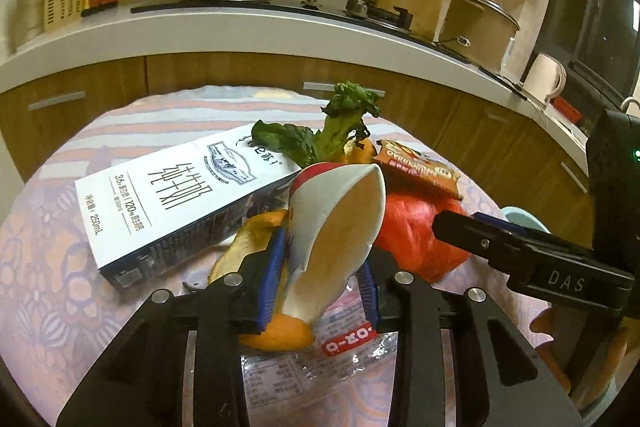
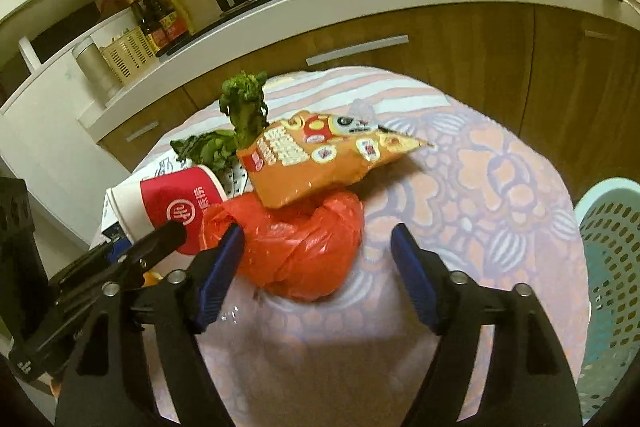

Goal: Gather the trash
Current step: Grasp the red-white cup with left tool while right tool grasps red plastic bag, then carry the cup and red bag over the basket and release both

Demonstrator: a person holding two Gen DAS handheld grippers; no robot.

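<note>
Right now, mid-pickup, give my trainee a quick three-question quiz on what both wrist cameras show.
1. True or false: the left gripper is shut on the squashed paper cup.
2. Multiple choice: what rests on top of the red plastic bag? A) milk carton B) orange snack packet C) orange peel
3. Fill in: the right gripper is ___, its fingers either side of the red plastic bag.

Key: 1 true. 2 B, the orange snack packet; the milk carton lies on the tablecloth, and the orange peel sits under the cup. 3 open.
</note>
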